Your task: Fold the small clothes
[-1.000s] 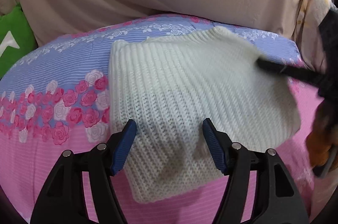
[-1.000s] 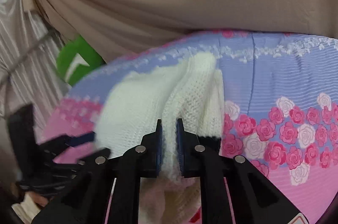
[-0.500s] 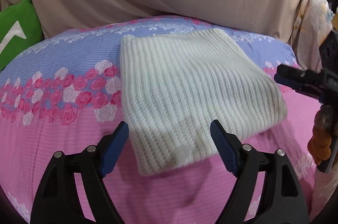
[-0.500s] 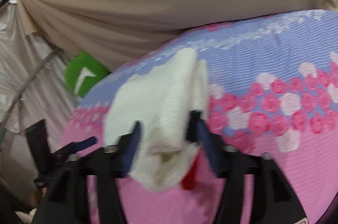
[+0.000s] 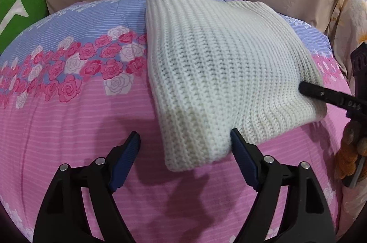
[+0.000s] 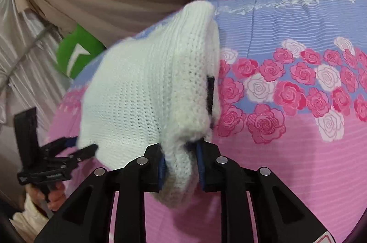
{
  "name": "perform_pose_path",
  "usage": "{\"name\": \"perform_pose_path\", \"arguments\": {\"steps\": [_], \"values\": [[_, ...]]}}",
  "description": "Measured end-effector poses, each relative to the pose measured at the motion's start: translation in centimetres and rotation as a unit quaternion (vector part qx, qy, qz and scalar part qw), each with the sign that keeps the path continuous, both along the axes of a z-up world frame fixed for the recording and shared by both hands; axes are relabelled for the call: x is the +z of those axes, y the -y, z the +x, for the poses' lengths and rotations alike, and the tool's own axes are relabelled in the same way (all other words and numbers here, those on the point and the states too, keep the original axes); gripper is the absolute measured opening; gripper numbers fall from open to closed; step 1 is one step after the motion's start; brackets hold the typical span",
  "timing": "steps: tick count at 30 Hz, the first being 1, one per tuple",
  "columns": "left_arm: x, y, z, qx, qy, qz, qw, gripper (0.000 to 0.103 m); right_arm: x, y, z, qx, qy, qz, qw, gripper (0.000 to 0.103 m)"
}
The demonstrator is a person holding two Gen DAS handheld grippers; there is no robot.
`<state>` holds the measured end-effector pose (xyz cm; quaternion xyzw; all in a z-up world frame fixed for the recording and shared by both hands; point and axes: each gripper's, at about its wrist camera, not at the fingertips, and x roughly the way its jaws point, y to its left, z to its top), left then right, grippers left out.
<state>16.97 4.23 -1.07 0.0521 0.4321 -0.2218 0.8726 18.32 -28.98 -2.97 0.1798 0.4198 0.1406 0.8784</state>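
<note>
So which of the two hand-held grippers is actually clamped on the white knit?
The right hand-held gripper, pinching the white knit's edge. The left one stands open.

I see a chunky ribbed knit (image 5: 220, 73), matt and soft. The sheet (image 5: 68, 119) is smooth printed cloth. My gripper (image 5: 184, 152) looks matt plastic, pads ridged.

Both wrist views look steeply down, close — from opposite sides — sharing the white knit (image 5: 224, 73) on the bedspread (image 6: 298, 162).
</note>
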Motion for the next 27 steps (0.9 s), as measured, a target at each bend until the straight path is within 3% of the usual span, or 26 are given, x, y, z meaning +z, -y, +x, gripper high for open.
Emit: {"name": "perform_pose_path", "arguments": {"steps": [4,6,9,13,16,17,19,22,25,27], "values": [[3.6,-1.0,-2.3,-0.005,0.050,-0.010,0.9987,0.074,4.5,0.3,-1.2,-0.014,0.049,-0.013,0.999,0.039],[6.0,-1.2,-2.7,-0.007,0.079,-0.029,0.9964,0.076,5.8,0.5,-0.3,-0.018,0.065,-0.001,0.998,0.055],[8.3,0.0,-1.6,-0.005,0.104,-0.048,0.9934,0.078,5.8,-0.3,3.1,-0.025,0.054,-0.013,0.998,0.056],[7.5,2.6,1.7,0.003,0.099,-0.037,0.9944,0.079,4.5,-1.9,5.9,-0.026,0.049,-0.040,0.998,0.052],[4.6,4.2,4.2,0.019,0.075,0.005,0.9970,0.080,0.8,-2.2,8.2,-0.059,0.012,-0.137,0.989,0.052],[3.1,4.4,5.2,0.026,0.058,0.017,0.9978,0.081,0.1,-1.5,8.3,-0.062,0.018,-0.107,0.992,0.055],[1.9,3.5,6.1,0.038,0.043,-0.015,0.9982,0.089,1.1,-0.6,7.5,-0.075,0.014,-0.069,0.995,0.055],[2.7,2.2,5.8,0.045,0.024,-0.045,0.9977,0.085,4.1,-1.2,4.5,-0.084,0.055,-0.095,0.990,0.046],[5.0,1.9,3.4,0.050,0.073,-0.023,0.9958,0.083,6.3,-2.3,0.7,-0.071,0.092,-0.109,0.987,0.038],[5.9,1.9,1.6,0.045,0.094,-0.017,0.9945,0.084,6.1,-3.4,-0.6,-0.054,0.094,-0.128,0.986,0.024]]}}
